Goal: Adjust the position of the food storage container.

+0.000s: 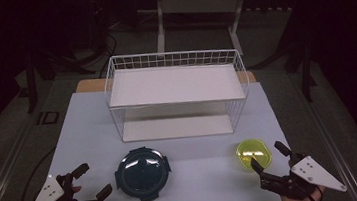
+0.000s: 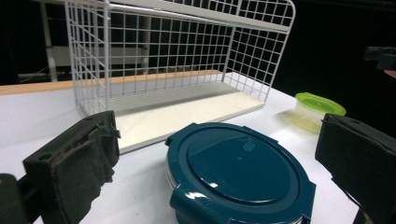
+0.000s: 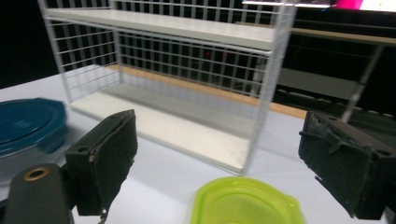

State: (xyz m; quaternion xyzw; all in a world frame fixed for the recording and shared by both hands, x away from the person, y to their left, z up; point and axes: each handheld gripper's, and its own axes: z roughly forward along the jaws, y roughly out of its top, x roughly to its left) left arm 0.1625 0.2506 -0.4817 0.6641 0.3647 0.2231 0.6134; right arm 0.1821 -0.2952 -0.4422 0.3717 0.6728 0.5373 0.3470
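A round dark blue lidded container (image 1: 142, 173) rests on the white table near the front, left of centre. Right of it sits a smaller container with a lime green lid (image 1: 253, 154). My left gripper (image 1: 92, 180) is at the front left, open, just left of the blue container (image 2: 238, 172), which lies ahead between its jaws. At the front right my right gripper (image 1: 269, 155) is open too, its jaws either side of the near part of the green-lidded container (image 3: 245, 203), not touching it. The blue container (image 3: 25, 126) shows at that view's left.
A white wire rack (image 1: 176, 93) with two shelves stands at the middle of the table (image 1: 83, 125), behind both containers. The rack (image 2: 177, 56) (image 3: 177, 70) is bare on both shelves. A wooden strip edges the table's far side. Dark floor and desk legs lie beyond.
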